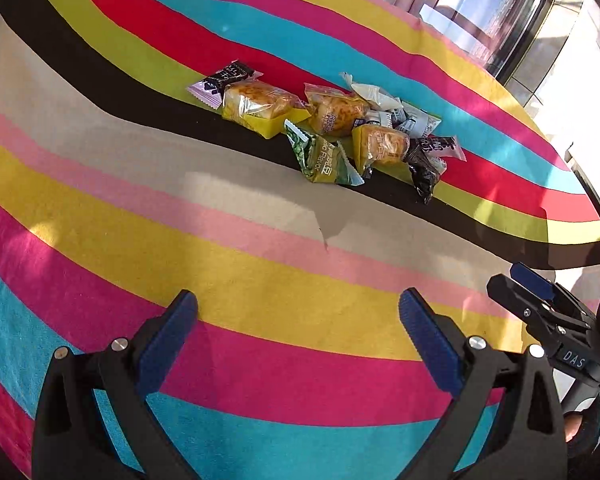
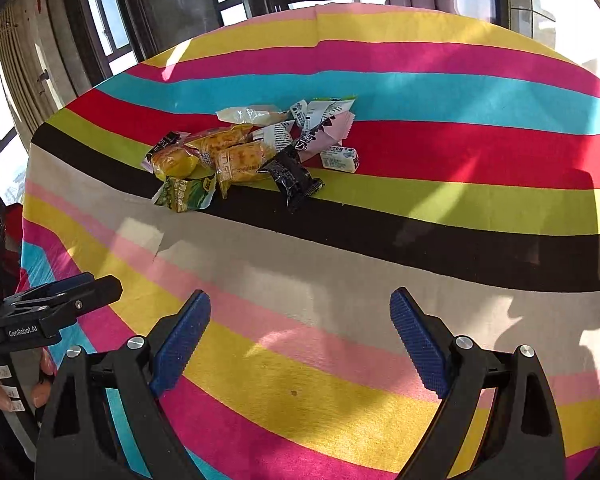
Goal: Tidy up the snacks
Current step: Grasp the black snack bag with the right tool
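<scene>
A loose pile of wrapped snacks lies mid-table on the striped cloth (image 1: 220,272). It holds yellow cake packets (image 1: 256,106) (image 2: 240,162), a green packet (image 1: 320,156) (image 2: 186,194), a black packet (image 1: 426,170) (image 2: 294,178), purple-and-black packets (image 1: 224,80) and white wrappers (image 1: 414,120) (image 2: 338,158). My left gripper (image 1: 298,336) is open and empty, well short of the pile. My right gripper (image 2: 300,336) is open and empty, also near the front. Each gripper shows in the other's view: the right one (image 1: 540,300) and the left one (image 2: 60,300).
The cloth (image 2: 420,208) covers the whole table in coloured stripes. Windows and curtains (image 2: 100,28) stand beyond the far edge. Sun patches and shadows fall across the cloth.
</scene>
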Demonstrator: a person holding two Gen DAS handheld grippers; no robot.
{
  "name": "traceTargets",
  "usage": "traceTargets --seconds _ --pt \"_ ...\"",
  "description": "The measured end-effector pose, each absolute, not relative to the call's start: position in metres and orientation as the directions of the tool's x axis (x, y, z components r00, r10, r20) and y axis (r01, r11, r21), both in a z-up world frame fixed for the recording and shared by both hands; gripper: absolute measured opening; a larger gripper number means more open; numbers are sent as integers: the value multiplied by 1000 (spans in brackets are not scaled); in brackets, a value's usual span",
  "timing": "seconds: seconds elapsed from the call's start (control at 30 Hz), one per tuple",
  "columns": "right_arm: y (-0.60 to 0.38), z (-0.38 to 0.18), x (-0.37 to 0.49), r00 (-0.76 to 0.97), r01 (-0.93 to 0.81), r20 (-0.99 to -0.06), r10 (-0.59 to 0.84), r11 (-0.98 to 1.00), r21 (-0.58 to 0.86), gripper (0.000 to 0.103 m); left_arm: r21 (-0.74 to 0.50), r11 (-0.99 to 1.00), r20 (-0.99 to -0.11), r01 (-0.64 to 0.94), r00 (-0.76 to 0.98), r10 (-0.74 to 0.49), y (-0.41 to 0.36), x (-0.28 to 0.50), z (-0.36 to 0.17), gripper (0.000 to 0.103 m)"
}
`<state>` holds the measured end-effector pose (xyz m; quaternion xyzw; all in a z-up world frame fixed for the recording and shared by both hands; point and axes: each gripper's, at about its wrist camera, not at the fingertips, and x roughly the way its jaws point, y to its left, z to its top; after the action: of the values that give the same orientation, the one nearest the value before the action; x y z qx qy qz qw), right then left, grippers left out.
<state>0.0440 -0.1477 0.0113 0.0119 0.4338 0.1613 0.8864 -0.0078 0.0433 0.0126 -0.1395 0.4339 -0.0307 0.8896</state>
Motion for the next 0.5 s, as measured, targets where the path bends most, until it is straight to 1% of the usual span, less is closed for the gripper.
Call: traceTargets --seconds 0.07,0.23,0.4,0.5 --pt "-147 9 57 575 -263 -765 289 951 162 88 -249 967 -749 -57 644 -155 39 -11 10 101" --pt "-133 2 89 574 -249 -780 250 960 124 88 -271 961 -733 -53 659 -170 43 -14 12 101" --pt "-108 -3 108 560 -296 -797 225 953 61 88 -269 962 -733 -52 659 -169 43 -14 12 101" --pt "-96 -4 115 555 -340 -798 236 939 42 87 -269 962 -733 -52 659 -170 43 -15 12 101"
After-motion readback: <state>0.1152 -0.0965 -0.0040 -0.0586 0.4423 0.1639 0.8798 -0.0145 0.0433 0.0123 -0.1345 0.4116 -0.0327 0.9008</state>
